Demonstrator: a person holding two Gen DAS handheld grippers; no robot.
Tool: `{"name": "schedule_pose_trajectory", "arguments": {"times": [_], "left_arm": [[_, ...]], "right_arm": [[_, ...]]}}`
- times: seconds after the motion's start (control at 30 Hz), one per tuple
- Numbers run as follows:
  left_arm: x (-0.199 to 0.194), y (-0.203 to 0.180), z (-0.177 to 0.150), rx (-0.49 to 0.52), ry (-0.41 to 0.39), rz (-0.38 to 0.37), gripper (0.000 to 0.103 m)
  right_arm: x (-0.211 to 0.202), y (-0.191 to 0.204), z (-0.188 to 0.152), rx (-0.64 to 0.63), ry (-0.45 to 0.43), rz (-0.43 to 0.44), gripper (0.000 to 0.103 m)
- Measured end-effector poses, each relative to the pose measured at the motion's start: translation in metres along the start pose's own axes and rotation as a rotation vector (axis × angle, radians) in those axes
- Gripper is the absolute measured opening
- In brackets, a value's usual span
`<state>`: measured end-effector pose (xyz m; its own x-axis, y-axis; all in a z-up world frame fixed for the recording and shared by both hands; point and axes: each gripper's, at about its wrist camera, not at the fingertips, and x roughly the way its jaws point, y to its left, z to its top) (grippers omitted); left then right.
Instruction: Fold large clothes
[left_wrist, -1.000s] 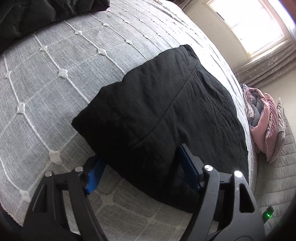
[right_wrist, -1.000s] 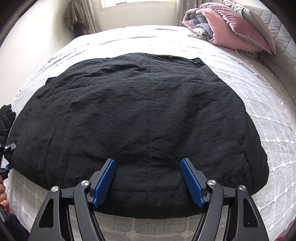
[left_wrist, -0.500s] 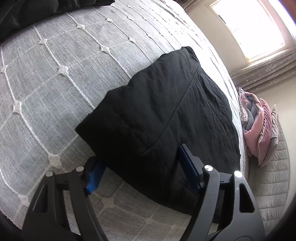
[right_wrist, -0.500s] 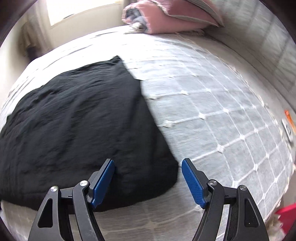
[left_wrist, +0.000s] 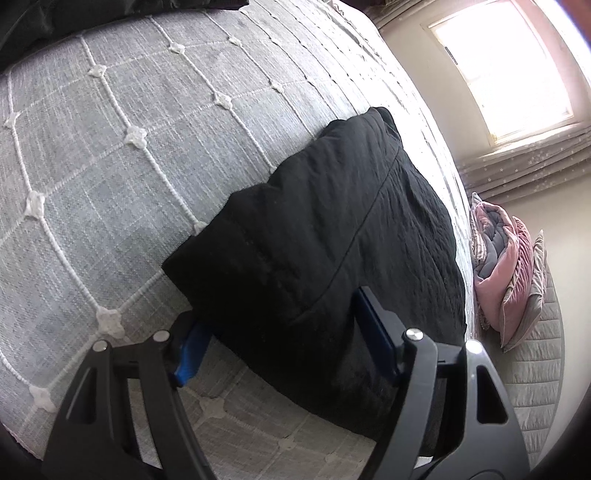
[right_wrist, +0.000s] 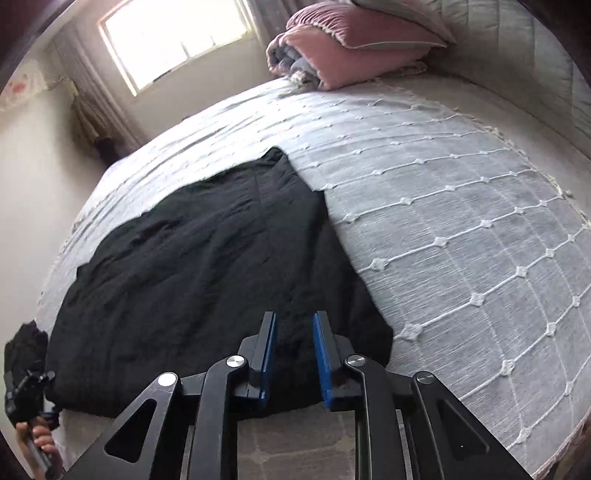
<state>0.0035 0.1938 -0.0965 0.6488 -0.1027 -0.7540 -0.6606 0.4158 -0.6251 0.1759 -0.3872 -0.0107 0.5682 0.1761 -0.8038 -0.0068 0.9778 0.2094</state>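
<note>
The left claw (left_wrist: 280, 332) stands wide apart astride the near corner of the black garment (left_wrist: 332, 240), one blue pad tucked under its edge. The right claw (right_wrist: 293, 350) has its pads drawn close, a narrow gap left, over the garment's near hem (right_wrist: 207, 266). The garment lies flat on the grey bedspread (right_wrist: 461, 229). Beyond sit pink folded bedding (right_wrist: 351, 48) and a bright window (right_wrist: 177, 37).
</note>
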Motion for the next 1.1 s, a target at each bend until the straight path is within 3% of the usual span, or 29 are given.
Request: {"name": "schedule_pose_trajectory", "arguments": {"times": [0.13, 0.23, 0.37, 0.5, 0.77, 0.83, 0.9, 1.1], "left_arm": [[-0.001, -0.002, -0.001, 0.0, -0.016, 0.013, 0.074], [0.0, -0.004, 0.0, -0.004, -0.027, 0.024, 0.072], [0.001, -0.005, 0.0, -0.006, -0.04, 0.031, 0.071], [0.001, -0.005, -0.001, -0.01, -0.045, 0.02, 0.072], [0.0, 0.007, 0.004, -0.029, -0.015, -0.042, 0.073], [0.0, 0.013, 0.008, -0.075, 0.003, -0.067, 0.073], [-0.001, 0.014, 0.01, -0.11, -0.012, -0.069, 0.068], [-0.004, -0.004, 0.004, -0.021, -0.079, -0.003, 0.051]], "right_arm": [[0.032, 0.011, -0.006, -0.042, 0.096, -0.084, 0.015], [0.036, 0.015, -0.006, -0.056, 0.096, -0.122, 0.015], [0.03, 0.039, -0.007, -0.177, 0.042, -0.217, 0.019], [0.023, 0.055, -0.011, -0.211, 0.025, -0.145, 0.022], [0.026, 0.065, -0.01, -0.247, 0.025, -0.162, 0.023], [0.03, 0.068, -0.01, -0.252, 0.029, -0.165, 0.024], [0.032, 0.071, -0.011, -0.26, 0.028, -0.171, 0.025], [0.032, 0.077, -0.012, -0.262, 0.027, -0.147, 0.028]]}}
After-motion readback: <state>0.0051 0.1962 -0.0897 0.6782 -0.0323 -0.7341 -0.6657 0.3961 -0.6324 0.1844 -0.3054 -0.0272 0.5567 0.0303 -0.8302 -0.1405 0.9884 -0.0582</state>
